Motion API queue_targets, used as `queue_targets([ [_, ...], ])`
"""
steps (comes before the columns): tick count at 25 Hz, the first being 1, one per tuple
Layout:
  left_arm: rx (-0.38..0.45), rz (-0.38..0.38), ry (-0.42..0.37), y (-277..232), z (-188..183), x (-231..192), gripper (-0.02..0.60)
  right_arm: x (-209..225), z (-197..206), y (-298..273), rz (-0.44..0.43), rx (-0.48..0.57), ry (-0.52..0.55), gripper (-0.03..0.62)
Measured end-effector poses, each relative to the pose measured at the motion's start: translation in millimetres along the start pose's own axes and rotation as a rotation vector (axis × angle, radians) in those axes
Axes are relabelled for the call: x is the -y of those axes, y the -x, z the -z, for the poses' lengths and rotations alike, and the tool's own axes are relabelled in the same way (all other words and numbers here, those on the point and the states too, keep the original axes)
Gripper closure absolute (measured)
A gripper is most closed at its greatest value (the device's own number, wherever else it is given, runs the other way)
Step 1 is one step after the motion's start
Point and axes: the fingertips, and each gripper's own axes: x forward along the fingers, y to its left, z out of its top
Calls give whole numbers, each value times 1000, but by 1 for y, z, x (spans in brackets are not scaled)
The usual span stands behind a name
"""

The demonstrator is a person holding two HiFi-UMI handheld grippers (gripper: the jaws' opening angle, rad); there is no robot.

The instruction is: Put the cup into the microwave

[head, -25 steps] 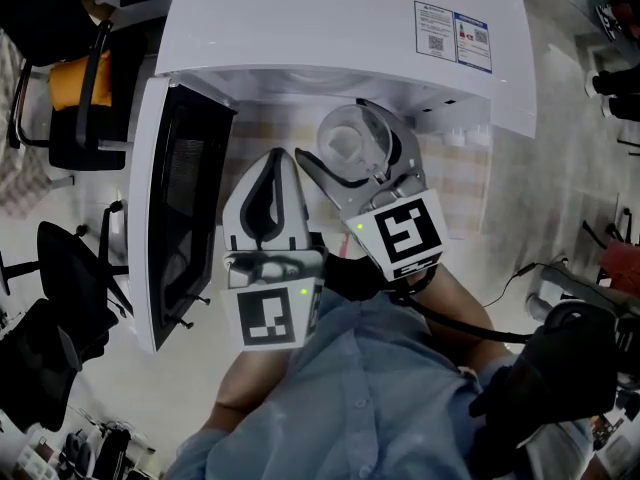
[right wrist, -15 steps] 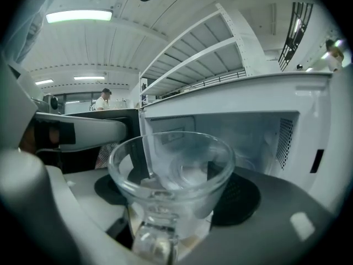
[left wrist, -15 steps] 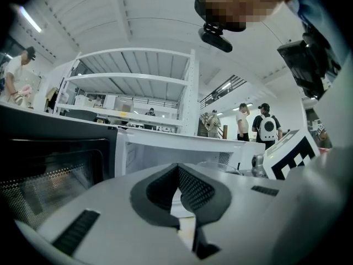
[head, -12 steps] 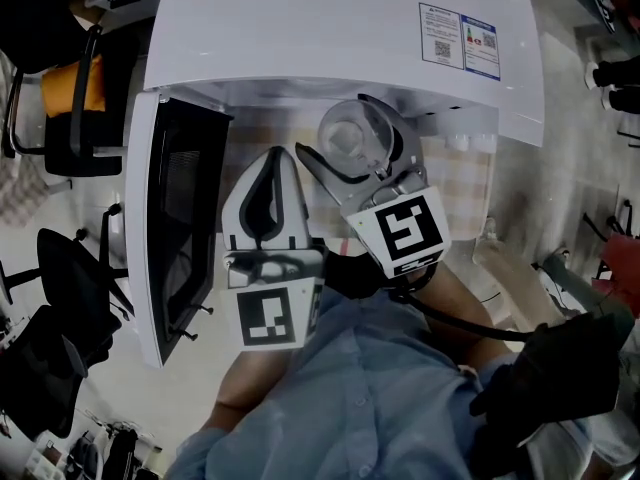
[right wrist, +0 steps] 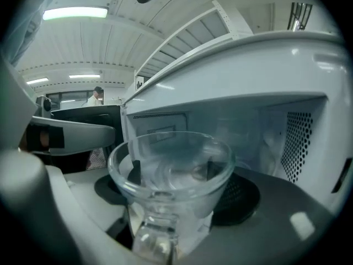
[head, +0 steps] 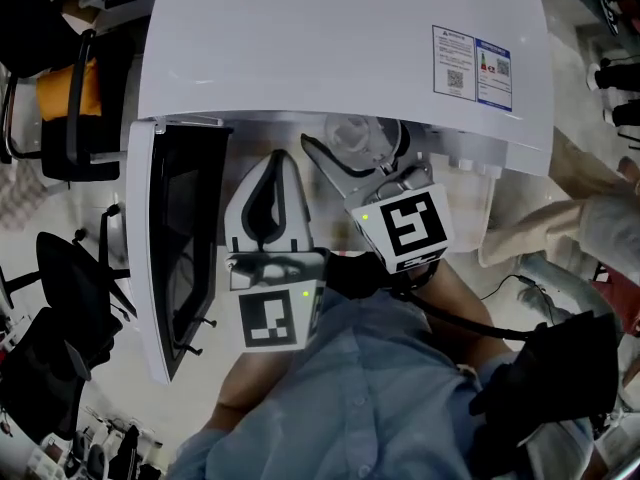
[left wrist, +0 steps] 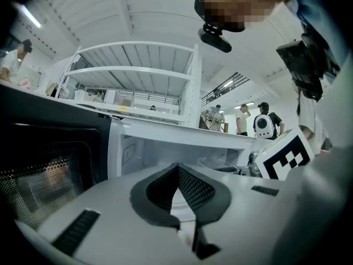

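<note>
the right gripper [head: 353, 143] has its jaws clamped on a clear glass cup [right wrist: 171, 167] and holds it upright at the mouth of the microwave [head: 340, 38], partly under the top edge. the left gripper [head: 278, 160] sits just beside it, jaws closed with nothing between them, near the open door [head: 178, 238], which stands swung out to the left.

The big white microwave [head: 340, 48] is open, with free room inside. Its dark glass door [head: 185, 238] sticks out on the left like a wall. A clear glass cup [right wrist: 171, 170] sits right at the opening.
</note>
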Motion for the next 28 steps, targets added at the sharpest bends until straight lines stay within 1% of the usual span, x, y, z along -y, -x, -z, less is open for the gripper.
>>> queue_targets([
  [5,-15,-1,10,-14,2,-7,575,15,1,-13,28,-9,-12,206],
  [8,-21,-2,14,-19,3,-10,575,19,5,-20,24,-14,-4,206],
  [12,-25,-7,19,-25,4,-13,575,21,9,-26,27,-28,-25,206],
  [21,-41,-14,26,-38,10,-17,575,28,19,-37,23,-44,-36,206],
  [28,-43,-17,25,-44,12,-21,575,28,17,-48,6,-23,-6,206],
])
